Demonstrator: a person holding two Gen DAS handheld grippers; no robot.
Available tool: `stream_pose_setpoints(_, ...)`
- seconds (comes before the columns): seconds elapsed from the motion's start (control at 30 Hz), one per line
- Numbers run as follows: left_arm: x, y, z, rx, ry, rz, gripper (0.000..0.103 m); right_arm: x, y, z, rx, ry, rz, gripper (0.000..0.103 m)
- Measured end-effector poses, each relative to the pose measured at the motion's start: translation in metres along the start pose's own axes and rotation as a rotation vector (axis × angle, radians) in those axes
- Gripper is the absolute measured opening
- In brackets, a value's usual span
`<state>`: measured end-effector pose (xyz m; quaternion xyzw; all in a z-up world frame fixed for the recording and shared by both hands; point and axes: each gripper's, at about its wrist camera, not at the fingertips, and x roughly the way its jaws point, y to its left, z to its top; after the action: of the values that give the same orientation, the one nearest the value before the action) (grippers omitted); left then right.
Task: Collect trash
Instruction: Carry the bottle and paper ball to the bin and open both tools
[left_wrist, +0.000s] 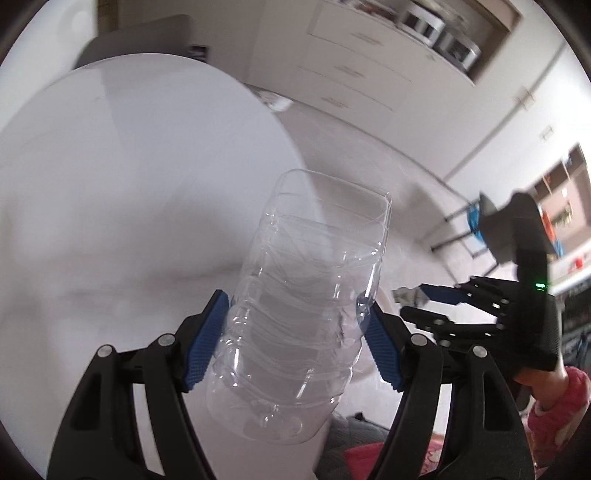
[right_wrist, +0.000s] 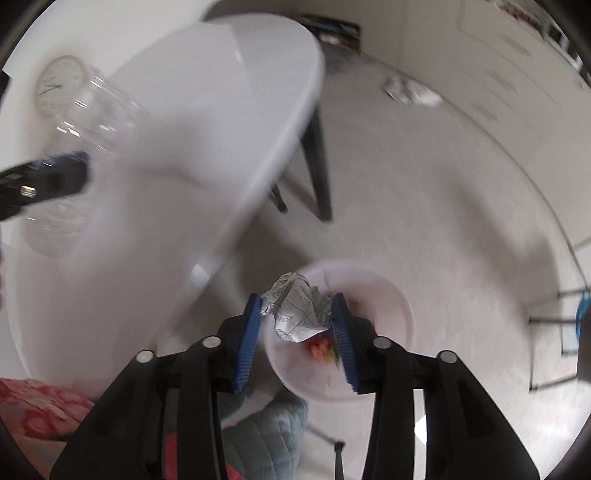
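Note:
My left gripper (left_wrist: 295, 325) is shut on a clear ribbed plastic bottle (left_wrist: 310, 288) and holds it above the white round table (left_wrist: 129, 166). The bottle and the left gripper also show blurred at the left of the right wrist view (right_wrist: 70, 147). My right gripper (right_wrist: 297, 317) is shut on a crumpled ball of printed paper (right_wrist: 299, 310) and holds it over a white round bin (right_wrist: 384, 332) on the floor. Something orange lies inside the bin (right_wrist: 319, 347). The right gripper also shows at the right of the left wrist view (left_wrist: 417, 299), holding the paper.
The table's black legs (right_wrist: 317, 166) stand beyond its edge. Another crumpled paper (right_wrist: 410, 90) lies on the floor far off by white cabinets (left_wrist: 354, 66). A black rack (right_wrist: 554, 332) stands at the right. A padded blue-grey seat (right_wrist: 266, 435) is below.

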<state>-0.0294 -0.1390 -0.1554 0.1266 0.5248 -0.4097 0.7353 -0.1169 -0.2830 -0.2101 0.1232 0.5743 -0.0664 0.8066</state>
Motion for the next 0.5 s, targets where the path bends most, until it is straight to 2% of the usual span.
stream_pose_setpoints(0.03, 0.006, -0.010, 0.000, 0.020, 0.013, 0.000, 0.069, 0.006, -0.010, -0.009, 0.010, 0.021, -0.002, 0.065)
stream_pose_setpoints(0.1, 0.016, -0.028, -0.001, 0.051, 0.036, -0.002, 0.069, 0.013, -0.021, -0.021, 0.010, 0.043, -0.040, 0.087)
stream_pose_setpoints(0.13, 0.020, -0.034, 0.000, 0.059, 0.044, -0.002, 0.069, 0.014, -0.025, -0.025, 0.007, 0.043, -0.071, 0.093)
stream_pose_setpoints(0.5, 0.056, -0.092, 0.007, 0.125, 0.115, 0.000, 0.069, -0.016, -0.062, -0.037, 0.135, 0.038, -0.116, 0.098)
